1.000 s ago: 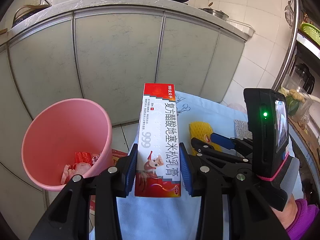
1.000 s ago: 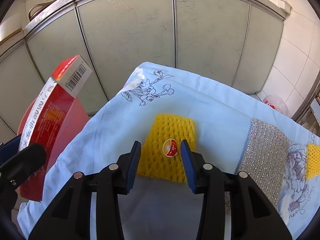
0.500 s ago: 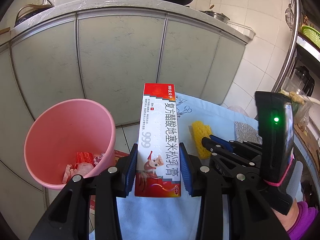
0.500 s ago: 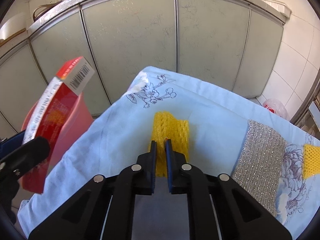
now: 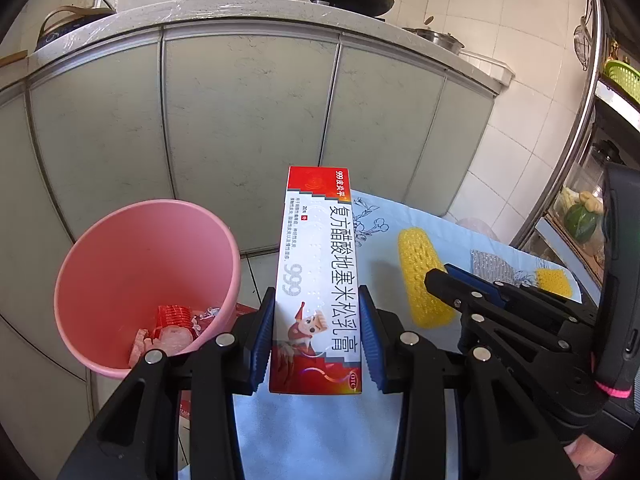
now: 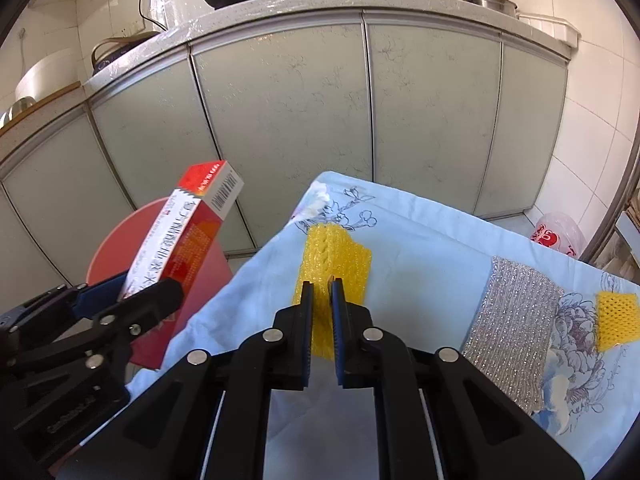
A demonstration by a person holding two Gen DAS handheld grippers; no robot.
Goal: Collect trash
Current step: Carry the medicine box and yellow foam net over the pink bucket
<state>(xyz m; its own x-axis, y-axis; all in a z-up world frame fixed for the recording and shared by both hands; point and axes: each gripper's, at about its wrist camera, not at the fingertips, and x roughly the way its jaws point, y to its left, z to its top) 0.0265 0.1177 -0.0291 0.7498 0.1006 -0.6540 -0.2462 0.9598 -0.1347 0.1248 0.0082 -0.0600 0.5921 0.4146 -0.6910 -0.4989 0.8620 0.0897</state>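
The right gripper [image 6: 321,292] pinches the yellow foam net [image 6: 334,258]; beside the pink bin [image 5: 140,276], the left gripper [image 5: 316,332] clamps a medicine box [image 5: 318,276].

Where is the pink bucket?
In the left wrist view the round pink plastic bucket sits low on the left, beside the blue-clothed table, left of the red-and-white box in the left gripper.

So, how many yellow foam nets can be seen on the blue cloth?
2. One yellow foam net is pinched in the right tool; another foam net lies at the cloth's right edge. More may be out of view.
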